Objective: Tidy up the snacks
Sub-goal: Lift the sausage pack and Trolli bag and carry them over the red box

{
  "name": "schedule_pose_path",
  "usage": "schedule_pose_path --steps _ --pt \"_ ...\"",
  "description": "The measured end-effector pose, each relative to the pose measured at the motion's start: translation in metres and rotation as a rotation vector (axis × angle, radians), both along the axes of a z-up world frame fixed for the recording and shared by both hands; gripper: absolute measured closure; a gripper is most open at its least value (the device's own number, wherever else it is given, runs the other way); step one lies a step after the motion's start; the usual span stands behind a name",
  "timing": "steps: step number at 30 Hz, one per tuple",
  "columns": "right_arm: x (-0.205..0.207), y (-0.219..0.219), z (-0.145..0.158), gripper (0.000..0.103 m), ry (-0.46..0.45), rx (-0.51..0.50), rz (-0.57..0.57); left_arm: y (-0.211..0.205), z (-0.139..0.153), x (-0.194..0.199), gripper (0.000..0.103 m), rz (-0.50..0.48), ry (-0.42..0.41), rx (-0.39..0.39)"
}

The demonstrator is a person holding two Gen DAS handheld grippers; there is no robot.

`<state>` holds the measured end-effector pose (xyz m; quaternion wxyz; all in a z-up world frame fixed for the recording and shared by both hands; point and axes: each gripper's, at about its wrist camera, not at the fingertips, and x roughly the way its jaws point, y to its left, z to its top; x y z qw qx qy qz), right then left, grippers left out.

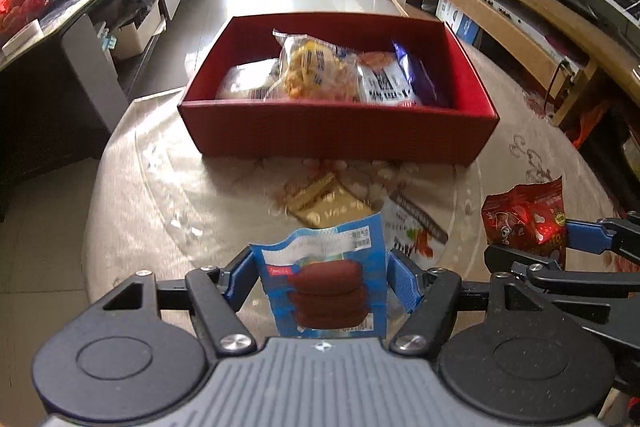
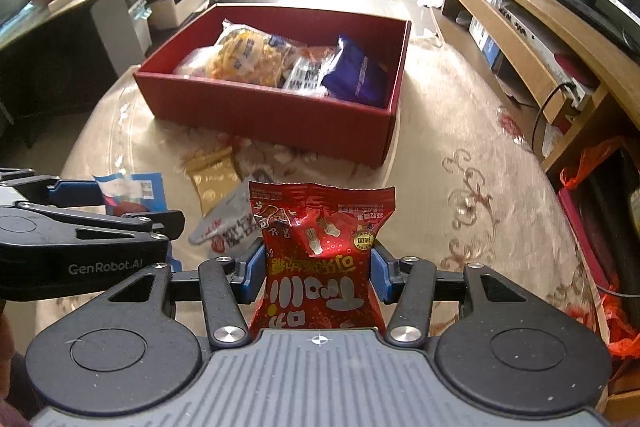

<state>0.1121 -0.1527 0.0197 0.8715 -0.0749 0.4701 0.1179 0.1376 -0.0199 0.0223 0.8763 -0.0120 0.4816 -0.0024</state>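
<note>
The table (image 1: 132, 187) is holding a red box (image 1: 340, 135) with snacks lying inside. Near the box's front wall, my left claw (image 1: 322, 277) is squeezing a blue snack bag (image 1: 326, 267), and my right claw (image 2: 318, 273) is squeezing a red snack bag (image 2: 320, 251).

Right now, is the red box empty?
No, the red box already holds several snack packets, including a yellow one and a purple one.

Both the left gripper (image 1: 324, 275) and right gripper (image 2: 318, 275) have black arms, silver screws, blue finger pads (image 1: 404, 281) and a ribbed grey base; white "GenRobot.AI" lettering sits at middle left.
</note>
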Motion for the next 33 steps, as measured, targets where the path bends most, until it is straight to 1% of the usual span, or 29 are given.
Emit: schedule_pose_path --steps 13,33 --pt "0.038 0.001 0.017 0.043 -0.042 0.024 -0.015 0.002 0.013 0.038 0.036 0.010 -0.038 -0.005" --pt "0.092 0.003 0.029 0.043 -0.072 0.028 -0.029 0.002 0.025 0.100 0.036 0.035 -0.087 0.003"
